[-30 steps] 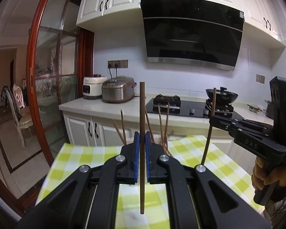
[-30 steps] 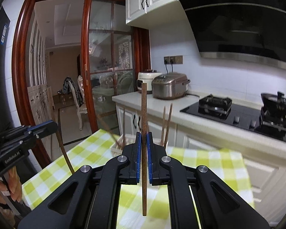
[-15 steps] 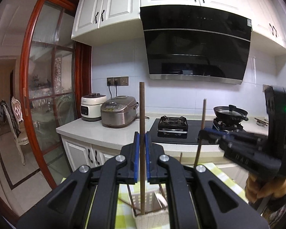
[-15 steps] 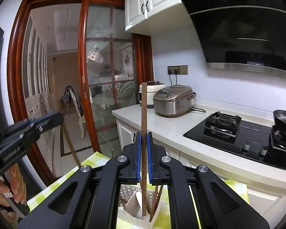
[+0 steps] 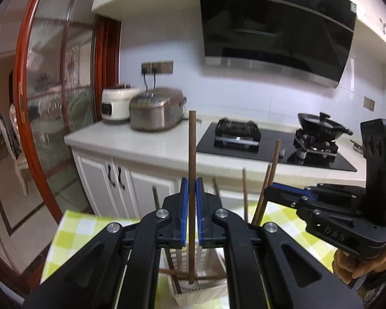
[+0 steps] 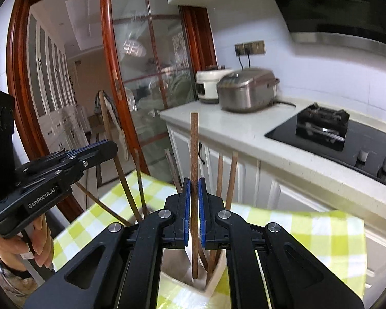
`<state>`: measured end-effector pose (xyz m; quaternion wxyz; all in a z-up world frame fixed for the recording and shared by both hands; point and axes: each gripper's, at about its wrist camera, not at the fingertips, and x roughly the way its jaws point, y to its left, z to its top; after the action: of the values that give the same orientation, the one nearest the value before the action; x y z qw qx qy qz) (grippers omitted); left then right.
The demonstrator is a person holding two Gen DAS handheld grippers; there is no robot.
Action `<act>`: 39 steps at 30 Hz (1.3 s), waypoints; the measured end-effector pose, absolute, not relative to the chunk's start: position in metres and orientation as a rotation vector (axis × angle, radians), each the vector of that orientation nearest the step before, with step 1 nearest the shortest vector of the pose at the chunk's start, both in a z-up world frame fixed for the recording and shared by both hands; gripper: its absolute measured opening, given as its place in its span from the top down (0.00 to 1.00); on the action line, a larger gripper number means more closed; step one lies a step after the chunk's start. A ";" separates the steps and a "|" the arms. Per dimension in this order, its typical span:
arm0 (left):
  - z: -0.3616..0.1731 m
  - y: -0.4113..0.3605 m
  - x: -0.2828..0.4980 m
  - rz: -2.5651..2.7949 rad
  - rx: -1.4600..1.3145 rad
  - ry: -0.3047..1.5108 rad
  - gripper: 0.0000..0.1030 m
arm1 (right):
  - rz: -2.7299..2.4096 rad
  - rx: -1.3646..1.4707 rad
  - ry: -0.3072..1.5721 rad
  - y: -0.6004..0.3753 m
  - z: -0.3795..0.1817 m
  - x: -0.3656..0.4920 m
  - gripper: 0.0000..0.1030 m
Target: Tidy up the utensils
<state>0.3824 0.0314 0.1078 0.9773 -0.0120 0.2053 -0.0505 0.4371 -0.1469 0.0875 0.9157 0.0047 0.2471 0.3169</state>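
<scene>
The left gripper (image 5: pixel 192 215) fingers pinch one chopstick (image 5: pixel 192 170) above the white basket (image 5: pixel 205 294). The right gripper (image 6: pixel 194 212) fingers pinch another chopstick (image 6: pixel 194 154) over it too.

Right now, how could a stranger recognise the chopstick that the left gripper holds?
On the green checked tablecloth stands a white holder with brown chopsticks leaning in it. The chopstick in the left gripper hangs upright above it, clamped between blue pads.

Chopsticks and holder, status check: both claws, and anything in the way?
Left claw shut on a chopstick, upright over the white holder. Right claw shut on another chopstick, same. Chopsticks already in holder lean near both tips.
</scene>
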 end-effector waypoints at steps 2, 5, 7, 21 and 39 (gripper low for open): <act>0.099 0.035 0.383 -0.094 -0.036 0.431 0.91 | 0.649 0.008 0.528 -0.146 0.079 0.441 0.91; 0.092 0.039 0.383 -0.085 -0.035 0.447 0.73 | 0.644 0.029 0.545 -0.148 0.076 0.444 0.87; 0.093 0.042 0.379 -0.073 -0.031 0.435 0.65 | 0.639 0.031 0.543 -0.150 0.076 0.443 0.80; 0.153 0.051 0.306 0.049 -0.033 0.228 0.05 | 0.588 0.064 0.396 -0.176 0.136 0.387 0.43; 0.135 0.047 0.192 0.079 -0.057 0.165 0.04 | 0.490 -0.010 0.212 -0.180 0.128 0.246 0.18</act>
<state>0.1916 0.0474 0.1351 0.9954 -0.0287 0.0825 0.0397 0.2458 -0.1797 0.1275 0.9646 -0.0049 0.1045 0.2421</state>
